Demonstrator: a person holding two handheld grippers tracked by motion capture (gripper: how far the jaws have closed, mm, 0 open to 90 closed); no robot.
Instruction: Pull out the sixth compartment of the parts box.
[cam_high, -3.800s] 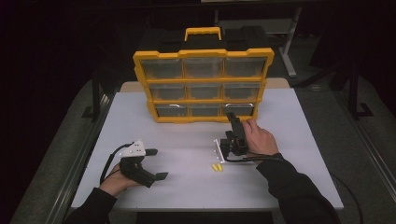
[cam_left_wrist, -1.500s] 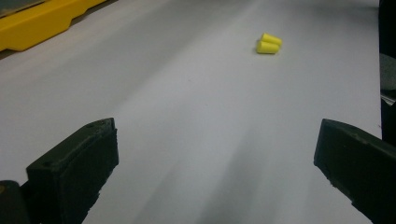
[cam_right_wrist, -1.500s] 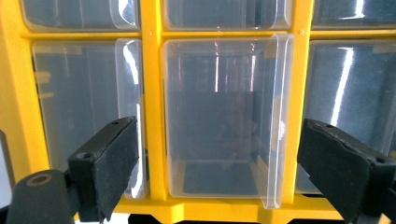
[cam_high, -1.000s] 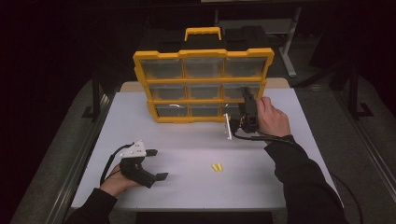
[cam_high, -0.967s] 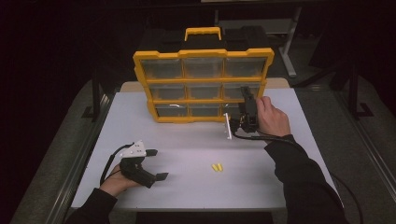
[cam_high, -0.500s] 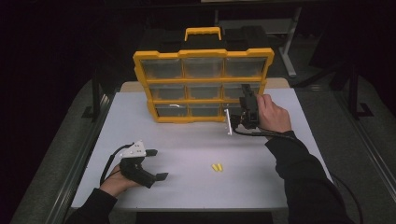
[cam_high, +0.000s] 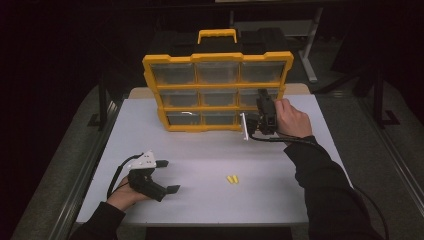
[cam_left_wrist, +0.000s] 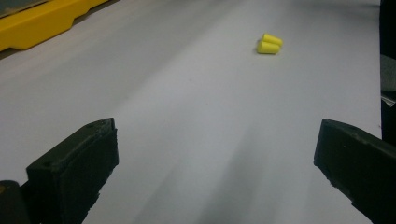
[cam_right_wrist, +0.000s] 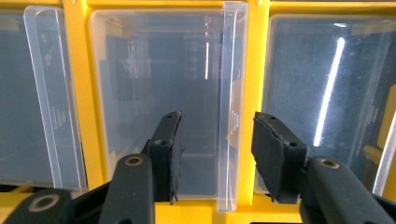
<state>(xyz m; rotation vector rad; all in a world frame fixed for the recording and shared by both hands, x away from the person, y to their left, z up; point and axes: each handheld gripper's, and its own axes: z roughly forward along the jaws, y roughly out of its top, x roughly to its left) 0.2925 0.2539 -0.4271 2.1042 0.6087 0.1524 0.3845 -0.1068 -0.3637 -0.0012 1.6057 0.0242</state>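
Two grippers up. My left gripper (cam_high: 167, 176) rests on the white table (cam_high: 200, 150), jaws spread wide, nothing between them; two small yellow foam earplugs (cam_left_wrist: 269, 44) lie touching each other ahead, well apart. My right gripper (cam_right_wrist: 215, 154) is at the yellow nine-drawer plastic organizer (cam_high: 217, 90), jaws narrowly apart around the clear drawer's pull tab (cam_right_wrist: 231, 107), not clamped. No readable labels or writing.

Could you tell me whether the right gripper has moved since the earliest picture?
Yes. The right gripper has gone away from the person, from near the yellow earplugs up to the organizer.
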